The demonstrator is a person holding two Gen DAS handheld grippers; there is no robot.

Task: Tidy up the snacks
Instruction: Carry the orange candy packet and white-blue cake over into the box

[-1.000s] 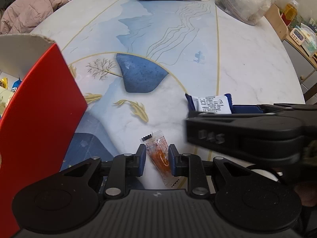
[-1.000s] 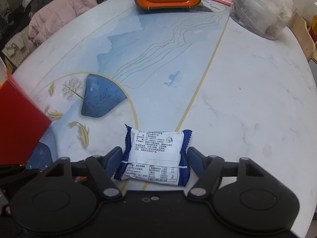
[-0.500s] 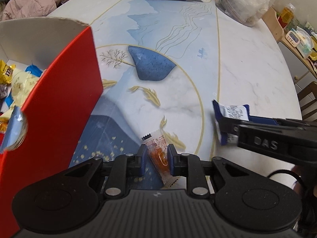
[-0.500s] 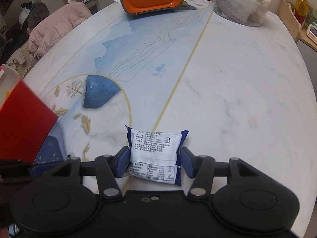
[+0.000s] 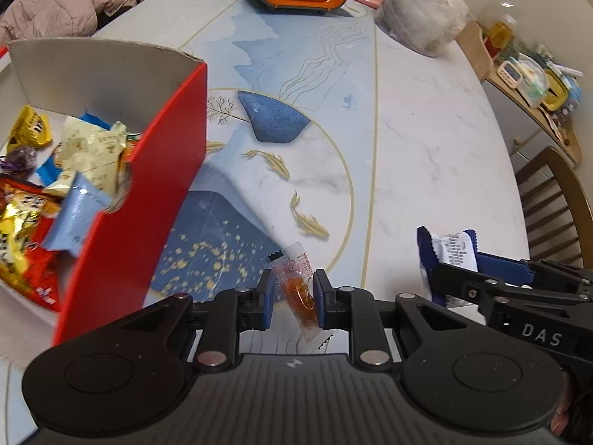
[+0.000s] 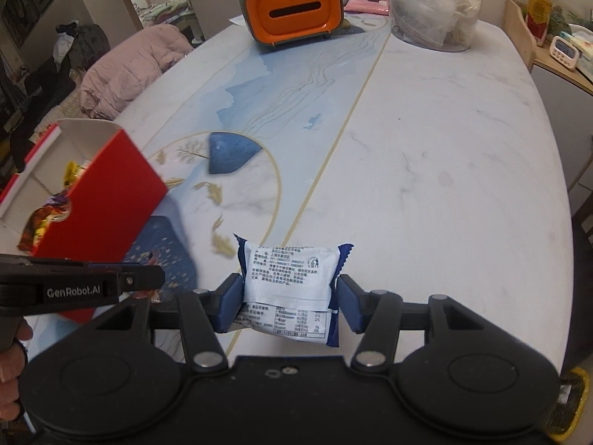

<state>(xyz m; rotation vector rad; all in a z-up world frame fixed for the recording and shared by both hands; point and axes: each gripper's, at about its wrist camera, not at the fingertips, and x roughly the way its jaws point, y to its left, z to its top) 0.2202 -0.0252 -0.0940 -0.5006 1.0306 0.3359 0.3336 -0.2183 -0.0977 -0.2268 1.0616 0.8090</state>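
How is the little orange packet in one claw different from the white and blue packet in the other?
The orange sachet is slim, see-through and tilted; the white-and-blue packet is fatter, opaque, covered in print and sits level. The left gripper pinches its sachet narrowly; the right gripper spreads wider. Both are sealed snacks held above the table.

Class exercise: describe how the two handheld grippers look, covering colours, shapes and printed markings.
Both are matte black with two round discs and silver rivets. The left gripper and right gripper have blue pads. Side bodies read "GenRobot.AI" on the left one and "DAS" on the right. Bare fingers show; no cables visible.
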